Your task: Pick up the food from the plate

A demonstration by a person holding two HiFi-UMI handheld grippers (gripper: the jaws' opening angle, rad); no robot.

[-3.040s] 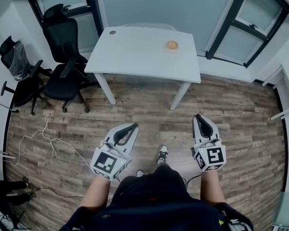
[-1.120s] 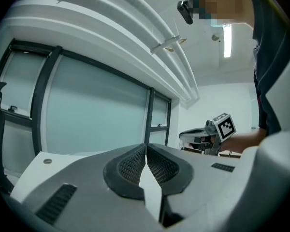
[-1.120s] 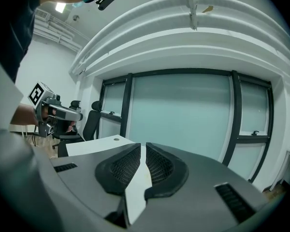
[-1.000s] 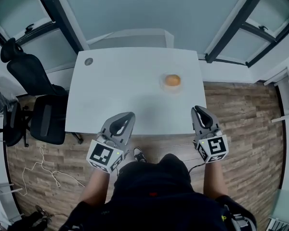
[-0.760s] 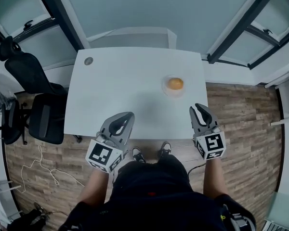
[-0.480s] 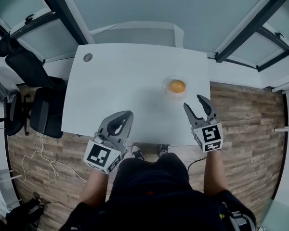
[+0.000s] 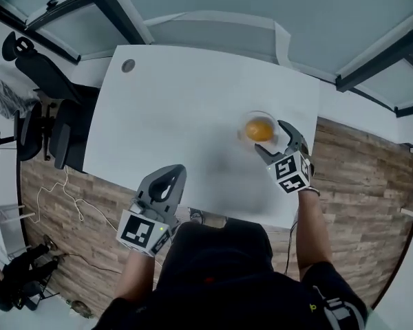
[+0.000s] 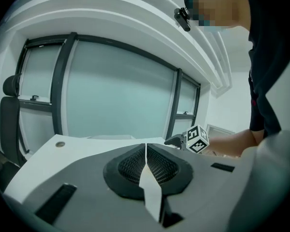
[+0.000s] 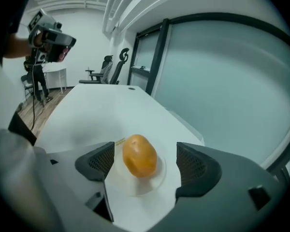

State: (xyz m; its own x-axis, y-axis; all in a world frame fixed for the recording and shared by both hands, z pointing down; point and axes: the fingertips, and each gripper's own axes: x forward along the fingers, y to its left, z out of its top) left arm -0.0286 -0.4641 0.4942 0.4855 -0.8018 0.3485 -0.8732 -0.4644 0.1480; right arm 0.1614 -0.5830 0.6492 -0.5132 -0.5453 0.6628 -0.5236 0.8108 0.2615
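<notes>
An orange, egg-shaped piece of food (image 7: 259, 129) (image 9: 139, 155) lies on a small clear plate (image 7: 246, 120) (image 9: 130, 190) near the right end of the white table (image 7: 186, 108). My right gripper (image 7: 270, 137) (image 9: 145, 150) is low over the plate. Its jaws are opening and stand wide on either side of the food, and the pads (image 9: 102, 161) do not touch it. My left gripper (image 7: 172, 174) (image 8: 146, 146) is shut and empty, and hovers at the table's front edge.
A round cable grommet (image 7: 128, 65) sits at the table's far left corner. Black office chairs (image 7: 45, 115) stand left of the table. Glass wall panels (image 7: 261, 5) run behind it. A white cable (image 7: 55, 184) lies on the wood floor.
The person has walked up to the table. My right gripper has moved forward over the plate and opened around the food. My left gripper has stayed shut near the front edge.
</notes>
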